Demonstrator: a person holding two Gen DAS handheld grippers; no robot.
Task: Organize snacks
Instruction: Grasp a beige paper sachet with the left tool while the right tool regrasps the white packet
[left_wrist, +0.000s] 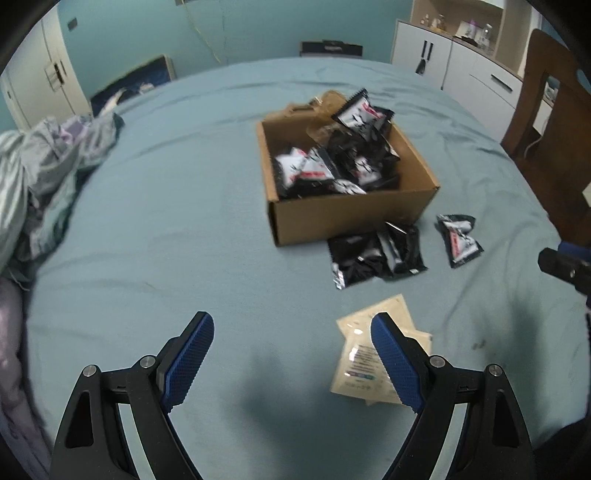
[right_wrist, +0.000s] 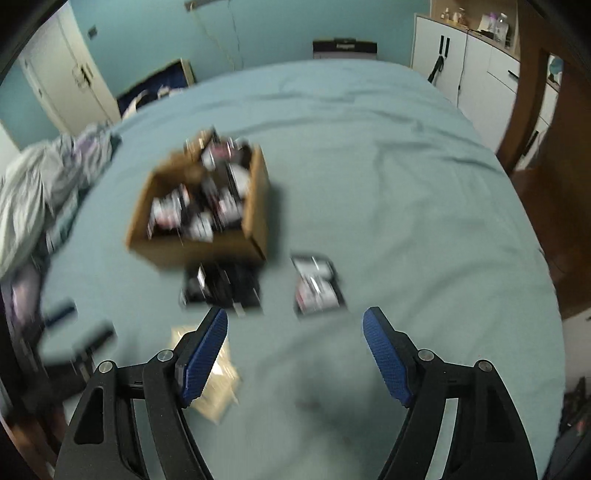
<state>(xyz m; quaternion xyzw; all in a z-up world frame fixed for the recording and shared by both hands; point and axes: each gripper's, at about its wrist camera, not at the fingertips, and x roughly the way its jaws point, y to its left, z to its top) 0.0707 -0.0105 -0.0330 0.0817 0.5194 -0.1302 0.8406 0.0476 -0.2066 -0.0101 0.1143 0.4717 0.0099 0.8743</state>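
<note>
A brown cardboard box (left_wrist: 351, 218) (right_wrist: 207, 253) stands on the teal bed sheet (left_wrist: 166, 221), heaped with black-and-white snack packets (left_wrist: 321, 170) (right_wrist: 199, 210). Loose black packets (left_wrist: 373, 258) (right_wrist: 221, 288) lie just in front of it. One more packet (left_wrist: 460, 240) (right_wrist: 317, 284) lies to their right. Beige packets (left_wrist: 358, 354) (right_wrist: 218, 387) lie nearer me. My left gripper (left_wrist: 291, 325) hangs open over bare sheet, its right finger overlapping the beige packets. My right gripper (right_wrist: 295, 315) stands open with nothing between its fingers, just short of the loose black packets. The right wrist view is blurred.
Crumpled bedding (left_wrist: 48, 177) is piled at the bed's left side. A wooden chair (left_wrist: 546, 110) and white cabinets (left_wrist: 443, 59) stand beyond the right edge. The left gripper's blurred fingers (right_wrist: 61, 312) show at the left of the right wrist view.
</note>
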